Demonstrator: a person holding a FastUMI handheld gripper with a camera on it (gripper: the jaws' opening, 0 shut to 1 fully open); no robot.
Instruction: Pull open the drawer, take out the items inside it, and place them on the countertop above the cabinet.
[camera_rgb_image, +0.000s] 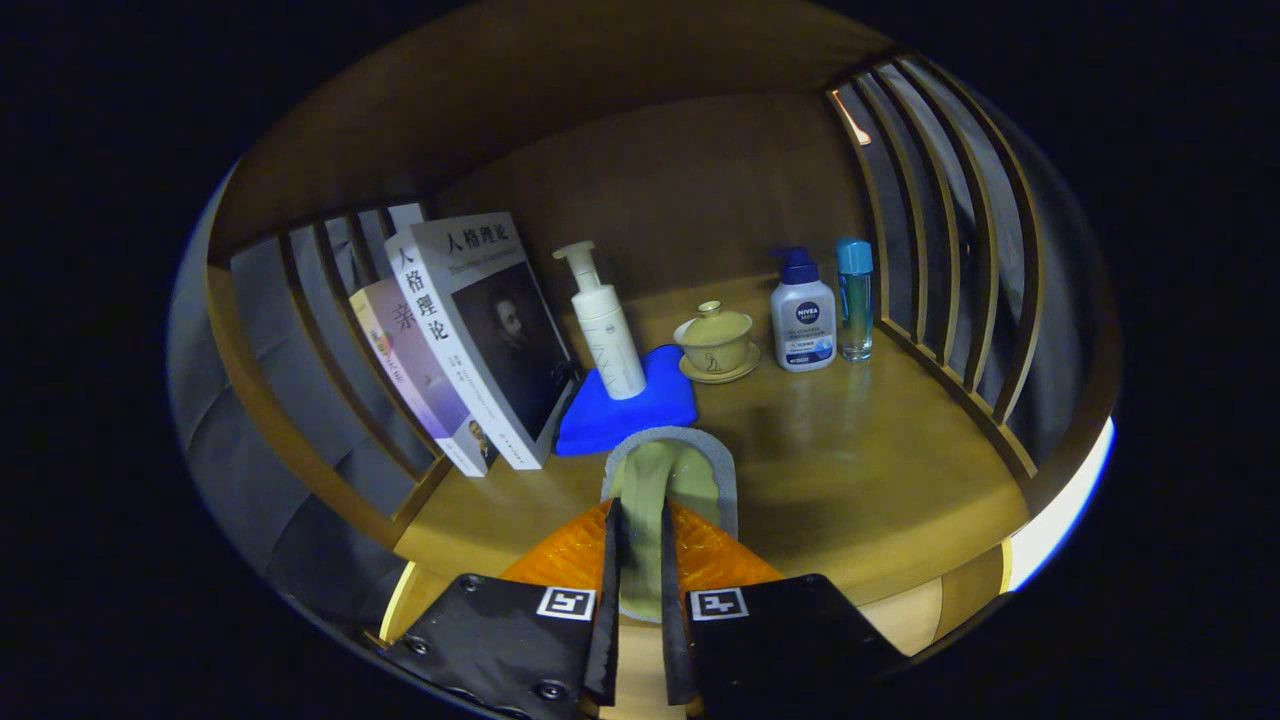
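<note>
Carrying a drawer item over the tabletop, with room left to set it down.

I judged the task partway done: my jaws (640, 560) were pinched on a flat grey-edged, olive-green pad (668, 468) held above the wooden tabletop (850, 470); whether more remained in the drawer I could not tell. Around stood two leaning books (470, 340), a blue cloth (625, 405) under a white pump bottle (606, 322), a white lotion bottle (802, 315), a lidded teacup on a saucer (716, 342), a slim blue-capped bottle (855, 300). The cloth lay just ahead, crowding the nearest spot.

rear books (375, 330) half hidden, labels unreadable
</note>
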